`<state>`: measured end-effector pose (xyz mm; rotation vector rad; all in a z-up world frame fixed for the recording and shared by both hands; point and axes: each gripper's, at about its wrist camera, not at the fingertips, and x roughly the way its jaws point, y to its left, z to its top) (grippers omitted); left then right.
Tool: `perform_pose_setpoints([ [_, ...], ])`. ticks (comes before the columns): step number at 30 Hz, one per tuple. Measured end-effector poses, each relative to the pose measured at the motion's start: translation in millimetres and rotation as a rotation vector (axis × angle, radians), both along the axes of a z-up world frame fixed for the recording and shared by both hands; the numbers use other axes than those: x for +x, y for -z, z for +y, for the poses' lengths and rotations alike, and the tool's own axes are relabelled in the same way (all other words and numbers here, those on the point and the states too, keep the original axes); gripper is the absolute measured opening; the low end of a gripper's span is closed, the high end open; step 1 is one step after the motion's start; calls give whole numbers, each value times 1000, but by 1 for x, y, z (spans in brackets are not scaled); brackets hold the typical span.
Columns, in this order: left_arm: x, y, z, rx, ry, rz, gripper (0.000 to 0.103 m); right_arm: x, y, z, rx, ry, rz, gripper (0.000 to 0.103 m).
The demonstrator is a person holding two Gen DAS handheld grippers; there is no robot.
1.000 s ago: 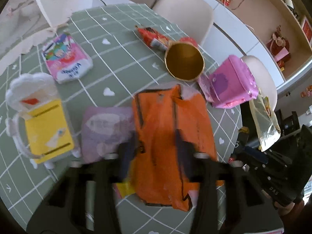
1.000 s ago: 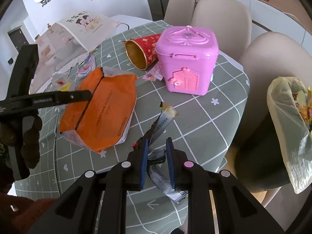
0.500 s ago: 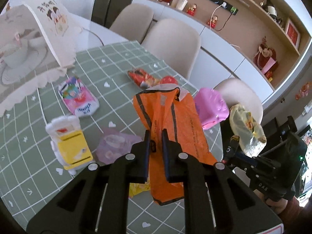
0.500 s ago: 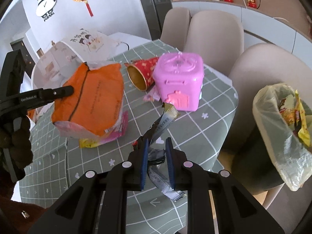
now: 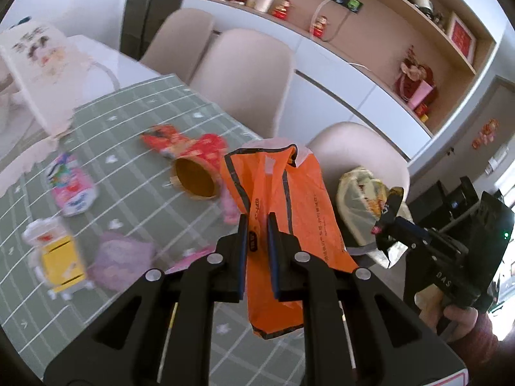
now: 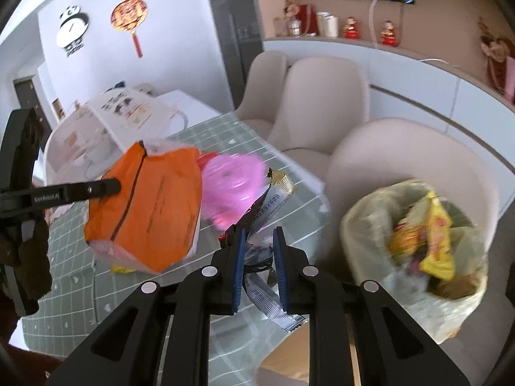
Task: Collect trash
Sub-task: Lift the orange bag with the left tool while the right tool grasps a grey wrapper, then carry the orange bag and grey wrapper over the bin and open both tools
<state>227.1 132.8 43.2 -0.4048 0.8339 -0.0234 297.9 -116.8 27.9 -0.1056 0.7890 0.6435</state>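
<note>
My left gripper (image 5: 257, 225) is shut on an orange plastic bag (image 5: 289, 225), which hangs in the air above the green checked table (image 5: 128, 160). The same orange bag (image 6: 151, 206) shows at the left of the right wrist view, pinched by the left gripper (image 6: 112, 186). My right gripper (image 6: 260, 241) is shut on a crumpled silver and gold wrapper (image 6: 273, 193), lifted off the table. A trash bag (image 6: 418, 241) full of wrappers sits open on a beige chair at the right. In the left wrist view the right gripper (image 5: 386, 225) holds the wrapper in front of the trash bag (image 5: 363, 193).
On the table lie a red and gold paper cone (image 5: 196, 173), a pink tissue pack (image 5: 72, 189), a yellow and white toy (image 5: 54, 257), a purple packet (image 5: 122, 257) and a pink box (image 6: 231, 186). Beige chairs (image 6: 322, 96) ring the far side.
Both grippers have risen from the table. The orange bag came up off the surface with the left gripper. The right gripper swung right with the wrapper, nearer the trash bag.
</note>
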Motion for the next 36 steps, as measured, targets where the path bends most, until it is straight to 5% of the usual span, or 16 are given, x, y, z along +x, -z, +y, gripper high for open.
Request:
perform_pose_setpoints([
  [15, 146, -25, -147, 20, 219, -47, 11, 76, -44, -152, 7, 242, -102, 18],
  [27, 234, 55, -270, 56, 393, 116, 11, 121, -33, -202, 15, 270, -66, 18],
  [33, 255, 99, -294, 112, 414, 237, 11, 147, -3, -196, 6, 234, 15, 18],
  [36, 258, 105, -288, 60, 408, 258, 12, 162, 19, -190, 4, 212, 84, 18],
])
